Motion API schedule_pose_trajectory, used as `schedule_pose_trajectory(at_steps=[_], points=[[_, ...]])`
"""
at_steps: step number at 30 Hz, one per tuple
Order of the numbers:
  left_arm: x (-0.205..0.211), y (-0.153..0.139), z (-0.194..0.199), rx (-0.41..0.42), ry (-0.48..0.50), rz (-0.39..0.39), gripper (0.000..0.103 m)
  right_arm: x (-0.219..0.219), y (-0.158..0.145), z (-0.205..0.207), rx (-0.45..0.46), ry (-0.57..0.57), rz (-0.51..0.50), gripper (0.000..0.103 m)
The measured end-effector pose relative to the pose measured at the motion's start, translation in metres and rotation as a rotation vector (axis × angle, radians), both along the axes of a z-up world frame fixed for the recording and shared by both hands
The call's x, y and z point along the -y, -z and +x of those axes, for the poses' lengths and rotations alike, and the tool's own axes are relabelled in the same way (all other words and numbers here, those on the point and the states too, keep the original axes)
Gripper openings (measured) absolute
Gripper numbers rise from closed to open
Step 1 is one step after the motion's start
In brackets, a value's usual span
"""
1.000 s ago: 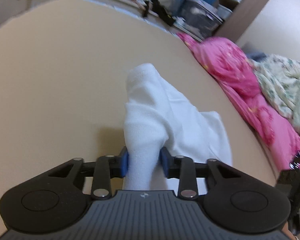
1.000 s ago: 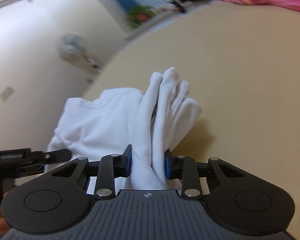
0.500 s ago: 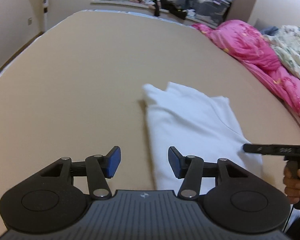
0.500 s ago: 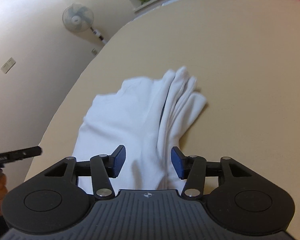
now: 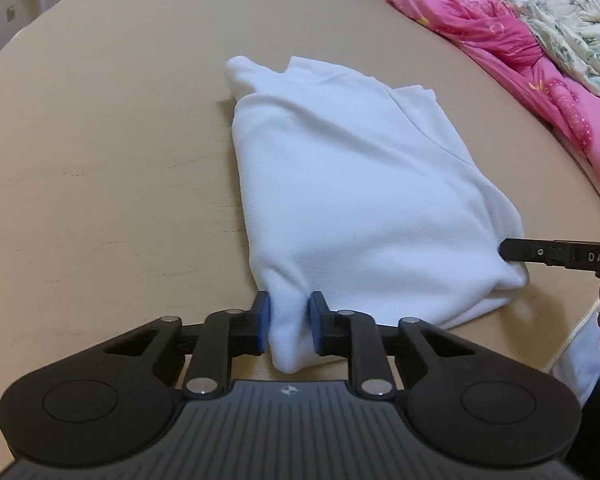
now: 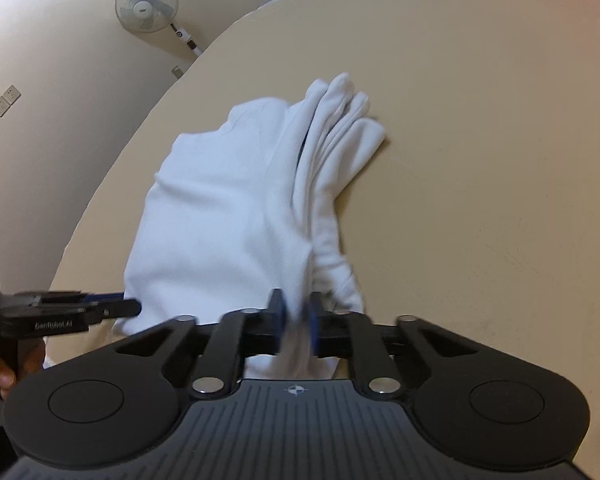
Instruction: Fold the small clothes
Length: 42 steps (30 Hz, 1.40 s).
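Beige desk [image 5: 100,160] carries the white fleece garment [image 5: 352,184], its long axis running away from both tongs. Left tongs [image 5: 288,322] and right tongs [image 6: 296,322] have just closed, each pinching a near-edge corner; neither is nearer.

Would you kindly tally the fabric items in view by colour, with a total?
White: 1, the white garment on the table
Pink: 1, the pink bedding at the far right
Pale floral: 1, the floral cloth lying on it
Total: 3
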<state>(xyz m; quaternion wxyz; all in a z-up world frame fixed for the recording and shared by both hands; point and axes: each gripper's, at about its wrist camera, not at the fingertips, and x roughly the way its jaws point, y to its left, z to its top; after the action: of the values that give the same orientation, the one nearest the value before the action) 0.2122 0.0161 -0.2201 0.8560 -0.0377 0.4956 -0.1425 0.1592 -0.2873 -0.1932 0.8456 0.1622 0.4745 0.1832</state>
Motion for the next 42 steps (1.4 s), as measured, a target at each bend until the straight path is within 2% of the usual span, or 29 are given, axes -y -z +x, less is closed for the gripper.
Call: schedule_pose_trajectory(at_steps=[2,6,7,9,11,12,14,16,17,18,19,22,23,25,28,30,31,33,34,36,40,42], points=[[0.003,-0.006,-0.002,0.027,0.001,0.006,0.012,-0.003,-0.007,-0.006,0.040,0.002,-0.004,0.004],[-0.009,-0.034,-0.021,0.093,0.000,-0.075,0.007,0.014,-0.038,-0.020,0.108,0.120,0.106,0.003],[-0.010,-0.034,-0.025,0.087,0.002,-0.068,0.001,0.019,-0.042,-0.024,0.108,0.137,0.113,0.003],[-0.010,-0.022,-0.026,0.020,-0.013,0.008,0.000,0.025,-0.031,-0.028,0.048,0.174,0.070,0.003],[-0.013,-0.013,-0.026,-0.020,-0.039,0.058,0.002,0.025,-0.009,-0.026,-0.080,0.185,0.018,0.003],[-0.015,-0.018,-0.028,0.010,-0.044,0.052,0.002,0.024,-0.003,-0.026,-0.109,0.184,0.001,0.004],[-0.017,-0.035,-0.037,0.126,-0.036,0.029,0.006,0.019,-0.012,-0.030,-0.044,0.204,-0.034,0.007],[-0.016,-0.043,-0.044,0.183,-0.022,-0.004,0.012,0.016,-0.030,-0.038,0.075,0.226,-0.036,0.010],[-0.015,-0.042,-0.044,0.184,-0.019,-0.012,0.017,0.015,-0.033,-0.041,0.112,0.233,-0.032,0.016],[-0.013,-0.038,-0.043,0.176,-0.016,-0.008,0.020,0.012,-0.033,-0.041,0.117,0.230,-0.030,0.028],[-0.010,-0.032,-0.041,0.162,-0.012,0.003,0.020,0.009,-0.028,-0.039,0.096,0.215,-0.035,0.031],[0.004,-0.007,-0.029,0.080,-0.002,0.084,0.020,-0.004,0.001,-0.031,-0.016,0.156,-0.137,0.032],[0.006,-0.003,-0.028,0.068,-0.005,0.104,0.021,-0.005,0.009,-0.030,-0.042,0.161,-0.180,0.033],[0.008,-0.006,-0.030,0.087,-0.008,0.119,0.021,0.000,0.009,-0.031,-0.042,0.190,-0.181,0.034],[0.008,-0.015,-0.041,0.109,-0.032,0.113,0.032,0.003,-0.012,-0.042,0.032,0.226,-0.215,0.038],[0.007,-0.023,-0.050,0.130,-0.048,0.116,0.050,0.003,-0.026,-0.055,0.086,0.246,-0.255,0.040],[0.007,-0.028,-0.056,0.150,-0.056,0.126,0.056,0.004,-0.035,-0.063,0.116,0.260,-0.262,0.043],[0.011,-0.041,-0.068,0.192,-0.072,0.158,0.076,0.004,-0.048,-0.080,0.164,0.282,-0.262,0.061],[0.013,-0.046,-0.074,0.210,-0.081,0.170,0.081,0.003,-0.054,-0.087,0.183,0.289,-0.267,0.065],[0.013,-0.063,-0.088,0.241,-0.103,0.181,0.084,-0.005,-0.066,-0.098,0.223,0.301,-0.286,0.076],[0.015,-0.087,-0.115,0.294,-0.150,0.207,0.087,-0.019,-0.079,-0.122,0.294,0.301,-0.316,0.082],[0.015,-0.101,-0.133,0.330,-0.174,0.228,0.097,-0.028,-0.084,-0.133,0.317,0.292,-0.321,0.087]])
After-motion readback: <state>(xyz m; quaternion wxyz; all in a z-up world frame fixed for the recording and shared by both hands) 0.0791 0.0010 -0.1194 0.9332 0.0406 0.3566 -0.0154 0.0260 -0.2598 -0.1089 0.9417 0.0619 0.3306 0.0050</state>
